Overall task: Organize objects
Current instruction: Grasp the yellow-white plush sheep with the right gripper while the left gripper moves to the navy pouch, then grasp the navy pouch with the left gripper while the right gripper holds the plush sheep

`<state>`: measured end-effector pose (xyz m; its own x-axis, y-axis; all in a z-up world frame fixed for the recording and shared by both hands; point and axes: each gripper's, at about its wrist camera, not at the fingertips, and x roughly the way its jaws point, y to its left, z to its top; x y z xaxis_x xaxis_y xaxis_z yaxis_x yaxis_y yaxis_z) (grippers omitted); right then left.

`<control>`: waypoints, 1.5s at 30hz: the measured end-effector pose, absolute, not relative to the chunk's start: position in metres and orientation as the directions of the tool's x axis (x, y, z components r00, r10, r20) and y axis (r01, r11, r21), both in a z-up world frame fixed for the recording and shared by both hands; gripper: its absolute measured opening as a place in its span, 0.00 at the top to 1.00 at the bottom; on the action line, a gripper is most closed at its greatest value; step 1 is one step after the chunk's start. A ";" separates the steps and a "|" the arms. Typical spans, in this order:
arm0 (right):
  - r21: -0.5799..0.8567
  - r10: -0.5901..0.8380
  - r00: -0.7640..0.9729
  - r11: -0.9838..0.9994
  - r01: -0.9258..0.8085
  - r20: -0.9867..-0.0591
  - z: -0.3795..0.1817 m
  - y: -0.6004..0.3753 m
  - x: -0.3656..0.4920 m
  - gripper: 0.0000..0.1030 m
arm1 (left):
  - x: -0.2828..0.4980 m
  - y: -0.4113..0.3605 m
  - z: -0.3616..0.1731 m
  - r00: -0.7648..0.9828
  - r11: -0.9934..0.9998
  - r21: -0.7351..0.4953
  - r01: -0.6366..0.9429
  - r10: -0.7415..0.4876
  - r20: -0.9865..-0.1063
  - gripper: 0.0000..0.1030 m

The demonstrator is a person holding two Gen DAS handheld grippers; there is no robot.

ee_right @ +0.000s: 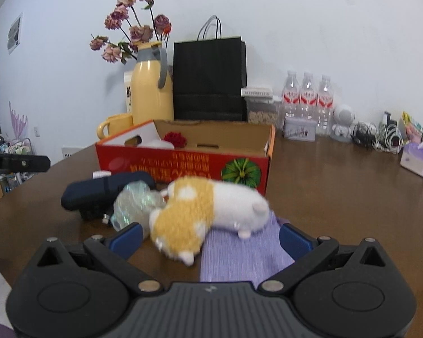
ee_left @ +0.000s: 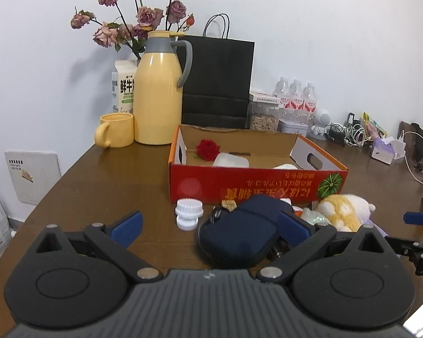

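Both grippers are wide apart and holding nothing.

My left gripper [ee_left: 208, 226] sits low in the left wrist frame. The dark navy zippered fabric pouch [ee_left: 239, 233] lies between its blue pads, right of centre and closer to the right pad; I cannot tell whether it touches. I judge it semi-stiff, light and grippy in fabric, so a grab across its narrow middle should hold. The zip seam looks like the worst place to pinch.

My right gripper [ee_right: 210, 239] frames the orange-and-white plush toy [ee_right: 208, 211] at centre in the right wrist view. The toy lies on its side, partly on a lilac ribbed cloth [ee_right: 239, 256]. It is soft, very light and will compress; I would take it across the body, not by an ear or foot.

Left of the plush is a crinkled clear plastic bag [ee_right: 135, 205], probably slippery and noisy.

A small white ribbed plastic cap [ee_left: 189, 214] stands left of the pouch, rigid and easy to handle.

The likely destination is the red open-topped cardboard box [ee_left: 239, 183], mid-frame behind the clutter on the brown wooden table [ee_left: 98, 183].
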<state>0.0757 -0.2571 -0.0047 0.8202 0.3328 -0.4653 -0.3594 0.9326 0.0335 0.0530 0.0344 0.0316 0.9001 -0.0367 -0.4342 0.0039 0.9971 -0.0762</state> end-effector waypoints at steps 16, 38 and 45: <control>0.184 0.350 0.797 0.937 -0.298 -0.493 -0.010 -0.229 0.122 0.14 | 0.058 0.035 0.022 0.890 0.994 -0.108 -0.003 -0.047 -0.454 0.00; 0.285 0.369 0.784 0.924 -0.253 -0.499 -0.028 -0.232 0.137 0.53 | 0.062 0.043 0.012 0.880 0.990 -0.138 -0.010 -0.056 -0.471 0.00; 0.265 0.373 0.807 0.924 -0.277 -0.457 -0.018 -0.240 0.128 0.54 | 0.066 0.037 0.011 0.875 0.991 -0.133 0.003 -0.067 -0.479 0.00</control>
<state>0.1276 -0.2401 -0.0185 0.8072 0.3732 -0.4574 -0.2769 0.9236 0.2650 0.0656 0.0367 0.0111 0.8754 -0.0672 -0.4788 0.0031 0.9910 -0.1335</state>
